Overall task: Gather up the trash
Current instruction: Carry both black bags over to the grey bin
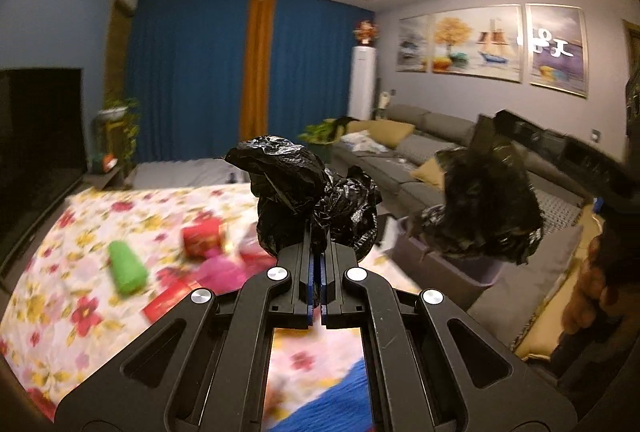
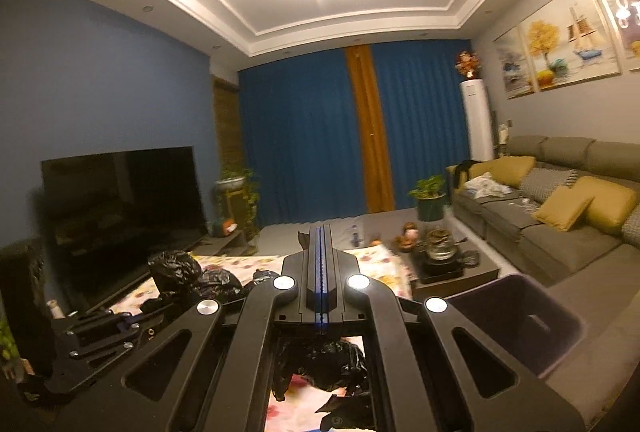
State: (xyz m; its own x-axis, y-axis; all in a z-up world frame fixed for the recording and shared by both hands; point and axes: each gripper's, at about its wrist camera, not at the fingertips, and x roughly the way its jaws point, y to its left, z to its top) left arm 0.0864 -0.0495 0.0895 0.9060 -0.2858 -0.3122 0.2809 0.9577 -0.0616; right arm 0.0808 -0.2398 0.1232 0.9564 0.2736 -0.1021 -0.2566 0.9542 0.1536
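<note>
My left gripper [image 1: 319,232] is shut on a crumpled black trash bag [image 1: 304,200], held up above the floral tablecloth [image 1: 72,272]. My right gripper [image 1: 486,136] shows at the right of the left wrist view, shut on another bunch of the black bag [image 1: 488,208] over a grey bin [image 1: 464,264]. In the right wrist view my right gripper [image 2: 319,232] has its jaws together, with black bag [image 2: 324,364] hanging under it. The left gripper [image 2: 176,268] and its bunch of the bag show at lower left. Trash lies on the cloth: a green packet [image 1: 127,266], a red box [image 1: 202,234], pink wrappers [image 1: 224,268].
The grey bin [image 2: 524,324] stands by a grey sofa [image 2: 560,224] with yellow cushions. A dark side table [image 2: 448,268] holds a tea set. A TV [image 2: 120,200] is at left, with plants and blue curtains behind it.
</note>
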